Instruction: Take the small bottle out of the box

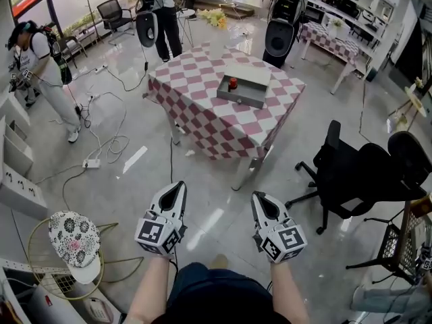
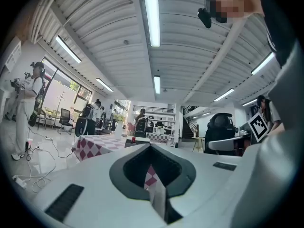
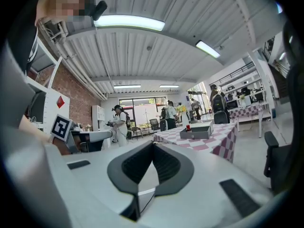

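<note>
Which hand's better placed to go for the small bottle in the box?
Right, marginally: right gripper lines up closer to the small bottle in the box. Both jaws shut, both far from the table.

desk (image 1: 202, 123): mid-floor, straight ahead of the person, well apart from both grippers
box (image 1: 244, 94): on the desk, toward its far right part
small bottle (image 1: 233, 83): upright in the box, near its left end
left gripper (image 1: 179, 187): at the near edge of the head view, pointing toward the desk
right gripper (image 1: 258, 200): beside the left gripper, on its right
office chair (image 1: 351, 174): on the floor right of the desk, nearer the person than the desk is
power strip (image 1: 91, 163): on the floor left of the desk
standing person (image 1: 40, 56): far left, well apart from the desk
second person (image 1: 165, 12): behind the desk's left corner
second desk (image 1: 331, 36): behind the first, off to the right
</note>
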Action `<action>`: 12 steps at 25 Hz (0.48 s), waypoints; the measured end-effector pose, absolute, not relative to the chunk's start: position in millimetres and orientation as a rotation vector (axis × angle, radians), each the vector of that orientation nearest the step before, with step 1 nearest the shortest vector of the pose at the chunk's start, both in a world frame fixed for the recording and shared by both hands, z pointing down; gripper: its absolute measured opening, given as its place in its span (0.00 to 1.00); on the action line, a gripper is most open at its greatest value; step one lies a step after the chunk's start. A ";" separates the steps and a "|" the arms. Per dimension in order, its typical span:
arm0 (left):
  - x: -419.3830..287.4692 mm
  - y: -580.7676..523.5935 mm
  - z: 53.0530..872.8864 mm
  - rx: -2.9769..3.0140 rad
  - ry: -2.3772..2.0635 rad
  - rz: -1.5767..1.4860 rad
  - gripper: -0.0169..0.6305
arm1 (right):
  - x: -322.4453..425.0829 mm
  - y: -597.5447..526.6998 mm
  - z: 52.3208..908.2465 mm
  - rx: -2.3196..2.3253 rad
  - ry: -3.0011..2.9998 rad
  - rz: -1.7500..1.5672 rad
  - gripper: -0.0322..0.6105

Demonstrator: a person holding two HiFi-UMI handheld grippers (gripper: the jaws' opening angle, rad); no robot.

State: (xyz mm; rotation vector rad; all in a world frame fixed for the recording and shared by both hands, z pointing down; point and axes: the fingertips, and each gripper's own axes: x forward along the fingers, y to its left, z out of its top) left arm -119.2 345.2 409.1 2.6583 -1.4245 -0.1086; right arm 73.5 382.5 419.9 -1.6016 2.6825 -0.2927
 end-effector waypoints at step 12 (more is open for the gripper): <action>-84.9 301.9 400.5 2.725 -1.369 -0.095 0.03 | 86.5 339.9 419.7 -1.615 2.675 -0.290 0.06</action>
